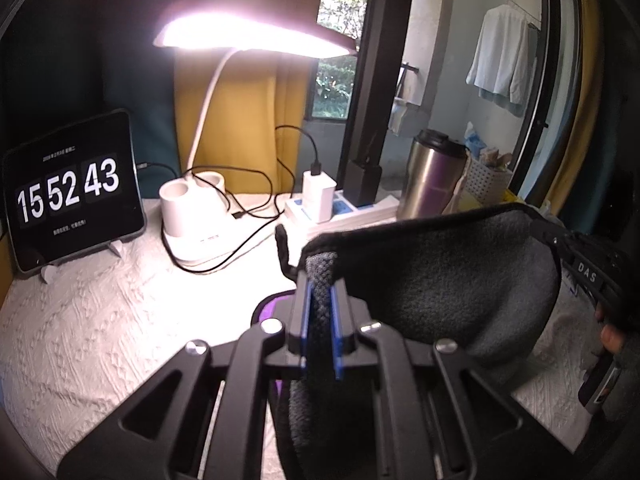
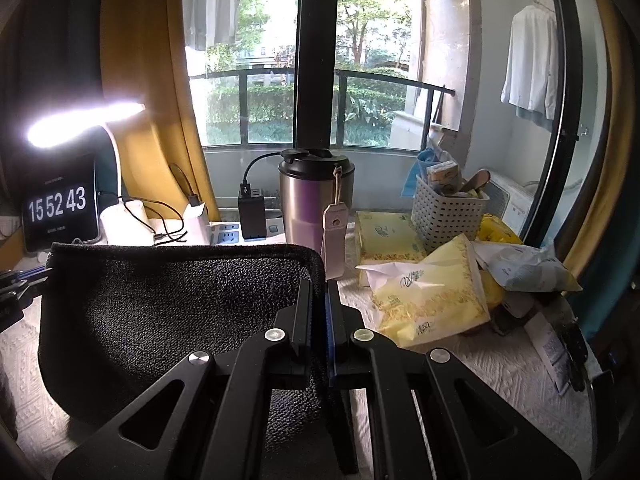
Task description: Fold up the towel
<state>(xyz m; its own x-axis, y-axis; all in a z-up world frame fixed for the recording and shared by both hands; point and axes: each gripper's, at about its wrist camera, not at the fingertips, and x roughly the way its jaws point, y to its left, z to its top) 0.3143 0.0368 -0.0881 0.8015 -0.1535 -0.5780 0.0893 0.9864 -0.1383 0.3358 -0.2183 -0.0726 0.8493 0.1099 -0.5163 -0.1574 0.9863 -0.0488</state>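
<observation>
Desk covered by a white textured cloth (image 1: 80, 320) carries everything. Dark grey terry towel (image 2: 168, 304) hangs stretched above it between both grippers. Left gripper (image 1: 320, 320), jaws narrow, pinches one towel corner; right gripper (image 2: 318, 320) clamps the other. Steel tumbler (image 2: 314, 200) stands at twelve o'clock, black clock tablet (image 1: 76, 192) at ten.

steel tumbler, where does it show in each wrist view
Left wrist: steel tumbler stands right of centre, behind the lifted towel.
Right wrist: steel tumbler stands at centre, just beyond the towel's top edge.
Shared landmark: clock tablet reading 15 52 43, far left.
</observation>
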